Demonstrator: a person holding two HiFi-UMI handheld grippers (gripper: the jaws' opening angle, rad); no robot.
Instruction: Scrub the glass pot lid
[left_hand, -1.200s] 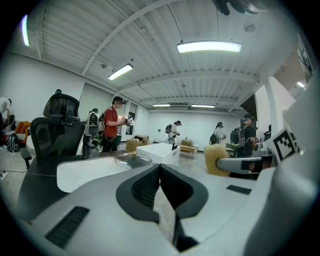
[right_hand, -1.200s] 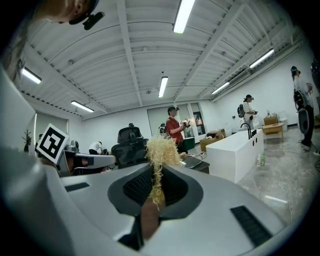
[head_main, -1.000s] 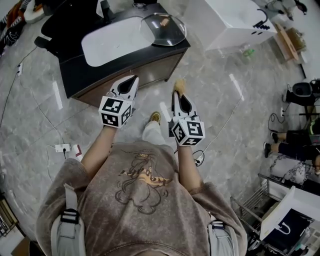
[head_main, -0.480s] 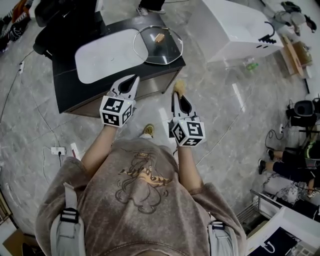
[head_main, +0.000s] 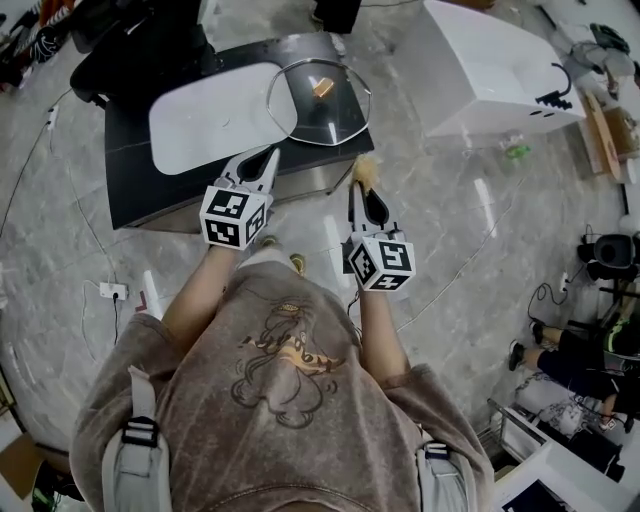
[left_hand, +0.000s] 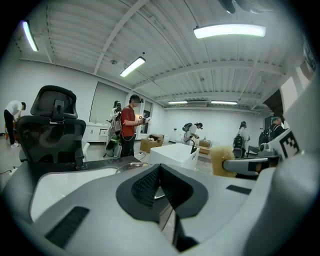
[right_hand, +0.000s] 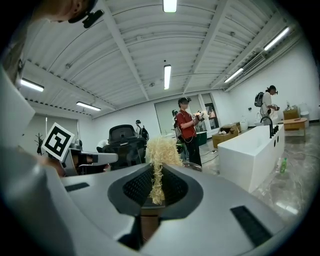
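The glass pot lid (head_main: 318, 95), with a small tan knob, lies on the black counter (head_main: 150, 180) beside the white basin (head_main: 215, 115). In the head view my left gripper (head_main: 271, 154) reaches just over the counter's near edge, short of the lid; its jaws are shut and empty in the left gripper view (left_hand: 160, 168). My right gripper (head_main: 358, 188) hovers over the floor right of the counter, shut on a yellowish fibre scrubber (head_main: 362, 170). The same scrubber (right_hand: 160, 150) sticks up between the pads in the right gripper view. The lid's rim (left_hand: 131, 166) shows low ahead.
A black office chair (head_main: 140, 50) stands behind the counter. A white tub (head_main: 500, 60) sits on the floor to the right. Cables and a power strip (head_main: 112, 291) lie on the marble floor at left. Several people (left_hand: 131, 125) stand in the far room.
The counter with the lid has come nearer as the person walks toward it. Both grippers travelled forward together and kept their states, the scrubber still held.
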